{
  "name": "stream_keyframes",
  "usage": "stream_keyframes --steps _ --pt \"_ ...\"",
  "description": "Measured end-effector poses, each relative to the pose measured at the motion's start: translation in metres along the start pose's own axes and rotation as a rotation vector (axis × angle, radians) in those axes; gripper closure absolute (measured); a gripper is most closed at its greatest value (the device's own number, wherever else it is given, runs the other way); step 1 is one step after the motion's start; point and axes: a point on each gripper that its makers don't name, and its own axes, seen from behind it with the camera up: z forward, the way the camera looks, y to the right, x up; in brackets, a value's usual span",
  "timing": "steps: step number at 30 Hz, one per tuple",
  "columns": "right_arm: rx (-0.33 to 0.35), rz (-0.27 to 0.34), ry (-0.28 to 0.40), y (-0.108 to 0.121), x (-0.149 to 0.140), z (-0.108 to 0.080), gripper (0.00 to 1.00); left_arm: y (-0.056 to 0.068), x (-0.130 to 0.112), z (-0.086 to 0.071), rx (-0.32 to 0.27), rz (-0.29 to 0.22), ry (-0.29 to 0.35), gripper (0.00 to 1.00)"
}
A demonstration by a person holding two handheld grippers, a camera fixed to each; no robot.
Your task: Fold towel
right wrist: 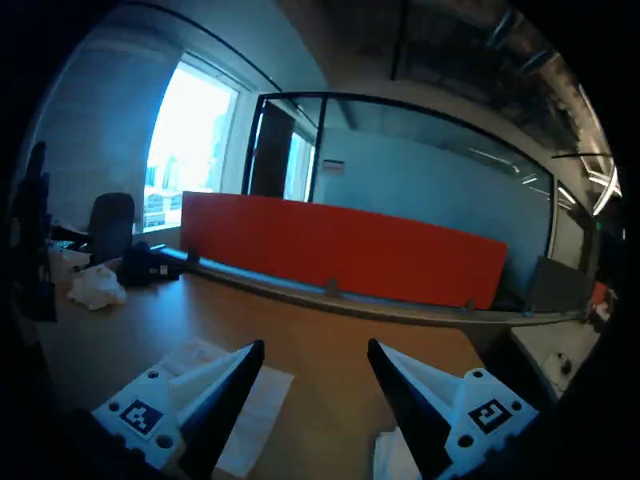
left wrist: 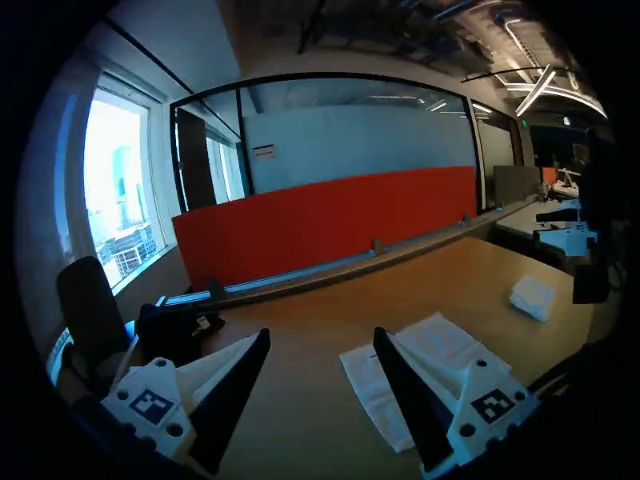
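The left hand-held gripper and the right hand-held gripper are both spread wide, gripping nothing. In the left gripper view the white towel lies flat on the wooden surface at five o'clock, with what is perhaps a smaller folded cloth at three o'clock.

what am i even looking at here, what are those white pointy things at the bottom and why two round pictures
No robot here: a person holds a two-finger grabbing tool in each hand, and a fisheye camera rides on each one. The white pointed pieces at the bottom are that tool's own fingers. One picture looks along the left tongs, the other along the right tongs. Both stand open and hold nothing. On the brown wooden table lies a flat white cloth towel; the right gripper view shows it too. A smaller folded white cloth sits farther off, apart from it. A long orange divider panel runs along the table's far edge.
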Motion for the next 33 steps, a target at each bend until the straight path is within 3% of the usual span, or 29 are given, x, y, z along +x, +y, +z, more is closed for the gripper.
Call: stream_keyframes --steps 6,11,20,33 --pt "0.125 -0.055 -0.117 -0.026 -0.021 -0.007 0.00 0.028 -0.017 -0.001 -0.109 0.028 -0.075 0.04" --pt "0.187 -0.074 -0.165 -0.039 -0.030 -0.009 0.00 0.042 -0.034 -0.005 -0.168 0.057 -0.130 0.04" --pt "0.199 -0.110 -0.227 -0.046 -0.061 -0.004 0.00 0.057 -0.069 -0.004 -0.222 0.082 -0.202 0.04" --pt "0.243 -0.100 -0.333 -0.073 -0.140 0.003 0.00 0.082 -0.143 0.004 -0.268 0.106 -0.313 0.04"
